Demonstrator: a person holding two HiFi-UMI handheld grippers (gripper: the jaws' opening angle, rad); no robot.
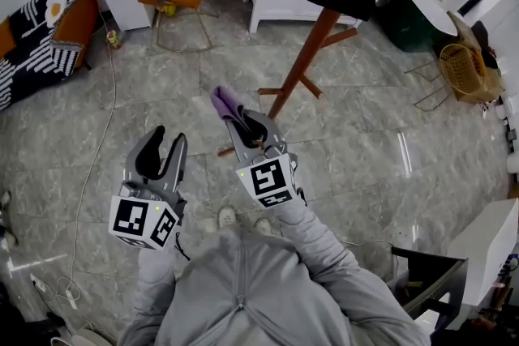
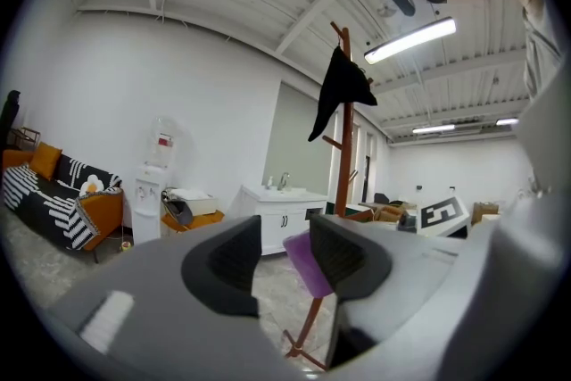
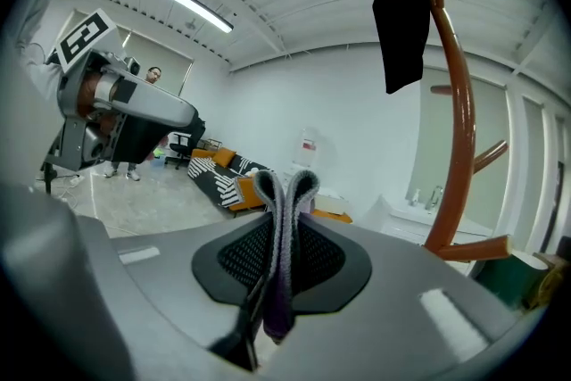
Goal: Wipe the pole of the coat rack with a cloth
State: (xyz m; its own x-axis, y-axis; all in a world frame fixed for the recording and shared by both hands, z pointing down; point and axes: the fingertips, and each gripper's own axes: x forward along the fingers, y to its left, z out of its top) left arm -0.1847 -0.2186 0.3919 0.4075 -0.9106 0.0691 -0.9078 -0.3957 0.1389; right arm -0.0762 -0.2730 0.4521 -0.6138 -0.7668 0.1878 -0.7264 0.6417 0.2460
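Right gripper point(image 1: 246, 124) is clamped on the purple cloth point(image 1: 225, 102), just near-left of the coat rack pole point(image 1: 306, 57). Left gripper point(image 1: 168, 138) gapes empty. Loads of bare marble floor point(image 1: 162, 85) to the left.

Right gripper point(image 3: 284, 256): fingers point(image 3: 243, 256) closed on a folded cloth point(image 3: 284, 201), grey-purple, its two folds standing up above the pads and a darker purple end hanging below. Coat rack pole point(image 3: 459, 129) at right, reddish-brown, apart from the cloth. Black garment point(image 3: 401, 13) hangs from its top. Left gripper point(image 3: 116, 103) at upper left. Striped sofa point(image 3: 219, 178) far behind.
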